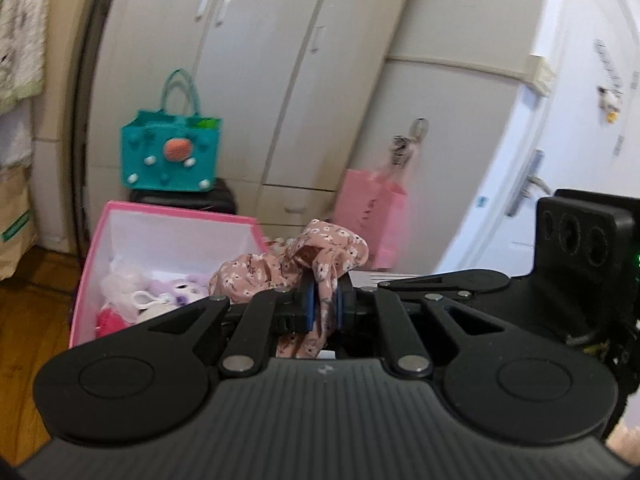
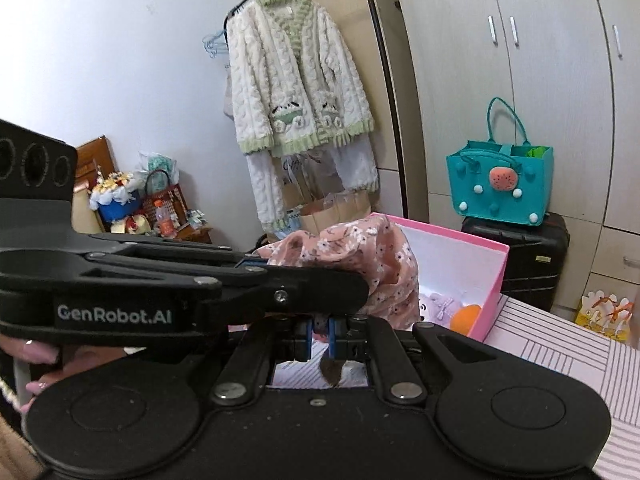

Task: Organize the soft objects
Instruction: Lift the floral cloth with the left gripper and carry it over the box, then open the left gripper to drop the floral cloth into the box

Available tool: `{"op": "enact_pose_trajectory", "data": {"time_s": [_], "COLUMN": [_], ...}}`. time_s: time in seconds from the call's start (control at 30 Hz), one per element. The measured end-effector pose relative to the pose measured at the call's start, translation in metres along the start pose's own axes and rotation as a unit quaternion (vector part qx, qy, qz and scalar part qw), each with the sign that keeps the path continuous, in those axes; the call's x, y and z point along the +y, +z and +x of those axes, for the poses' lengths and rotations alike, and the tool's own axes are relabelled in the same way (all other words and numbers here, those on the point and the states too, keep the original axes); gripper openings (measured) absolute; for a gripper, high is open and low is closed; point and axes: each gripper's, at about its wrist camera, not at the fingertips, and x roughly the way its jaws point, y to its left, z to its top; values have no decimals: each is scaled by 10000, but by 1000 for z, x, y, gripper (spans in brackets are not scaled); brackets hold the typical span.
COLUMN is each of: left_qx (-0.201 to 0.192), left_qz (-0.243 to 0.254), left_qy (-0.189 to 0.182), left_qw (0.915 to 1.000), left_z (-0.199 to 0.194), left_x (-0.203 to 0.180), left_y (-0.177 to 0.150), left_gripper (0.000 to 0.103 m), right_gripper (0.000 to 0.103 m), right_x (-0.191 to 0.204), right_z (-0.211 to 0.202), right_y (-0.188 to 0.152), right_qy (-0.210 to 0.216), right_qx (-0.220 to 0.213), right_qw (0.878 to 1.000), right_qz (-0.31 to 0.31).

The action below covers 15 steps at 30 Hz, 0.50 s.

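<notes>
A pink floral cloth (image 1: pixel 280 268) is bunched up and held in the air by both grippers. My left gripper (image 1: pixel 323 300) is shut on one part of it, blue pads pinching the fabric. My right gripper (image 2: pixel 320 334) is shut on another part of the same cloth (image 2: pixel 360 256). The left gripper crosses the right wrist view (image 2: pixel 180 292) just above the right one. Behind the cloth stands an open pink box (image 1: pixel 120 216) holding plush toys (image 1: pixel 160 296). The box also shows in the right wrist view (image 2: pixel 490 280), with a purple plush and an orange ball inside.
A teal felt bag (image 1: pixel 172 152) sits on a black suitcase (image 2: pixel 532 256) before the wardrobe. A pink paper bag (image 1: pixel 372 216) hangs by a white door. A fluffy cardigan (image 2: pixel 296 80) hangs on a rack. A pink striped surface (image 2: pixel 560 360) lies below.
</notes>
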Motion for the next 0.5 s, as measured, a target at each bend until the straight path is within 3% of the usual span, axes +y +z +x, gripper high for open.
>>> {"op": "enact_pose_trajectory", "data": {"time_s": [0.13, 0.37, 0.43, 0.5], "left_qx": [128, 437, 498, 478], "left_qz": [-295, -693, -762, -482], "left_qy": [416, 727, 848, 1122], "left_qw": [9986, 9940, 9922, 9914], "left_z": [24, 61, 70, 74], "left_x": [20, 52, 59, 57], "left_y": [-2, -7, -8, -10], "left_gripper": [9, 9, 13, 21], "right_gripper": [10, 10, 11, 13], "right_x": [-3, -18, -21, -25], "right_z": [28, 72, 79, 80], "right_y": [1, 0, -1, -3], "right_qy": [-203, -624, -858, -1030], "right_qx": [261, 796, 851, 849], "right_qw": [9988, 9938, 9910, 9895], "right_qz": [-368, -471, -574, -551]}}
